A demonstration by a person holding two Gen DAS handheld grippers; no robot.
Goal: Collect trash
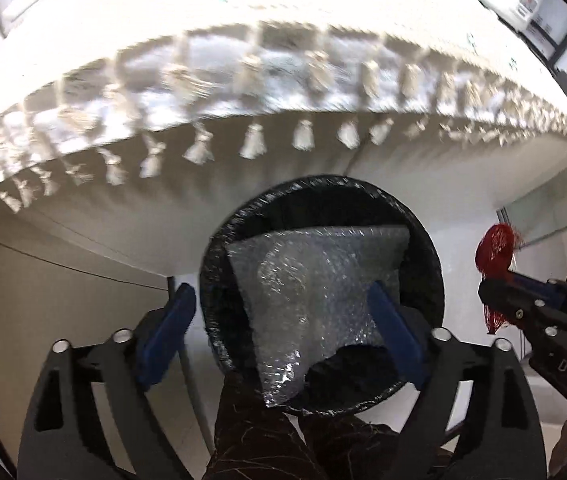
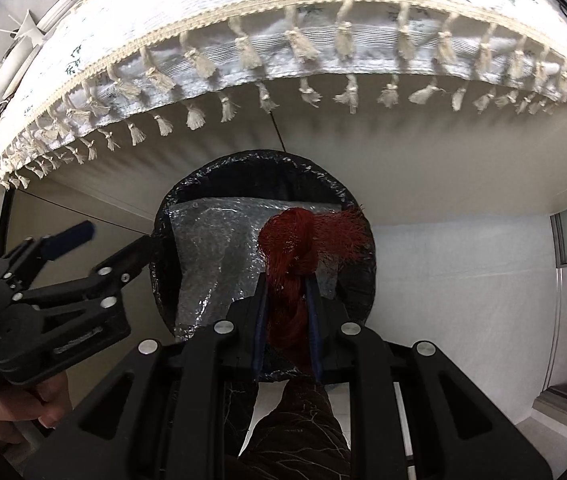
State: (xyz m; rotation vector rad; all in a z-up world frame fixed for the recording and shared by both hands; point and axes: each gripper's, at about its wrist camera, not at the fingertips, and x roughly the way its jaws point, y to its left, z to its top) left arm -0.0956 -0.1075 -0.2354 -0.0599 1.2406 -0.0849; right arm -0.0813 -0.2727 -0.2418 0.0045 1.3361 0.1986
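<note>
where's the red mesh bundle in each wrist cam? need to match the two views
Left wrist: red mesh bundle at the right edge, pinched by the right gripper, beside the bin.
Right wrist: red mesh bundle at centre, between the gripper's own fingers, in front of the bin opening.
Shared landmark: black-lined bin holding bubble wrap.

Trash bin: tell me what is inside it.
Inside the black-lined trash bin lies a crumpled sheet of bubble wrap. It covers most of the opening, so anything beneath it, and the bin's bottom, cannot be seen.
</note>
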